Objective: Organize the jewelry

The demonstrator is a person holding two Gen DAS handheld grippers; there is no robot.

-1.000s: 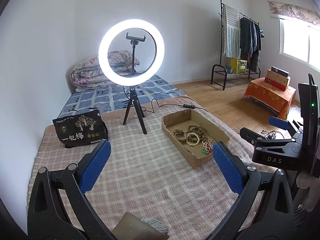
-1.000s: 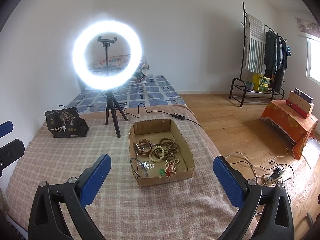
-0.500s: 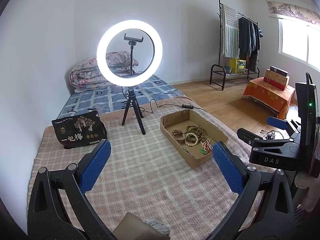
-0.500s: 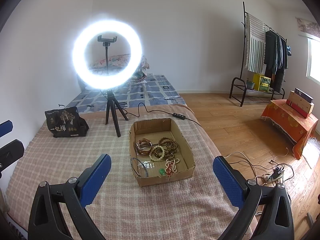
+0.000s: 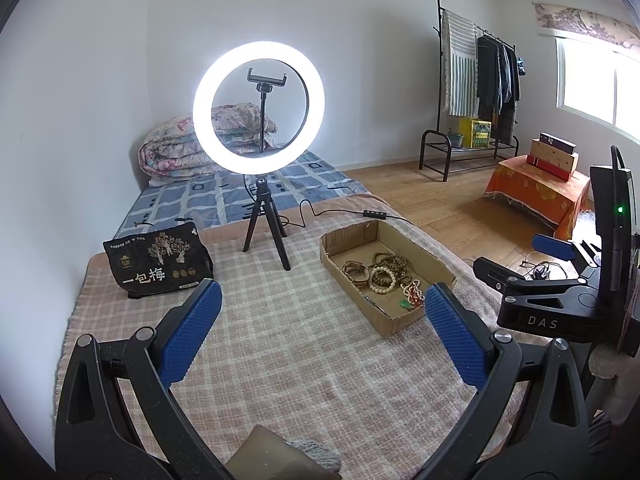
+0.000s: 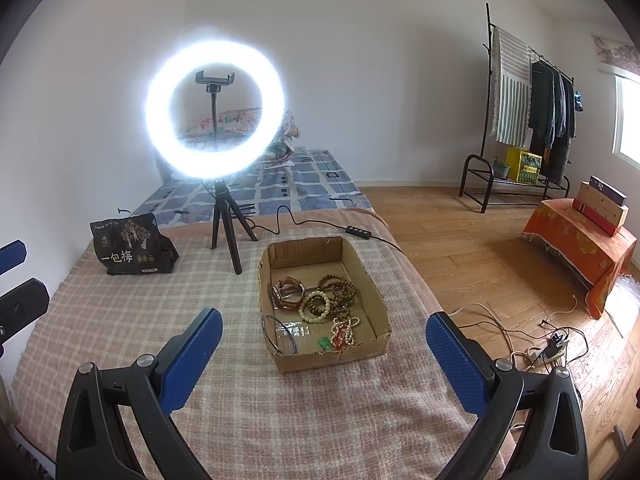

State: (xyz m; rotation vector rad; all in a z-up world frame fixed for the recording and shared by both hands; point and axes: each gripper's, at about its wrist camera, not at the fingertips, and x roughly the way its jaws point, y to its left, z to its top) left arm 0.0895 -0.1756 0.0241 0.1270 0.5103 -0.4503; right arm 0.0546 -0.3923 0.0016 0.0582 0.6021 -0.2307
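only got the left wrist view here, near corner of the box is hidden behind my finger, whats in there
Observer: The right wrist view shows a thin wire bangle leaning in the near left corner of the cardboard box.
Operator: anything under it
Observer: A clear plastic packet lies flat on the box floor beside the bangle.
Operator: and the floor right of the bed, cant see past the other gripper
Observer: A power strip with tangled cables sits on the wood floor there.
Operator: is the right gripper holding anything
Observer: No, the right gripper is open and empty, short of the box.
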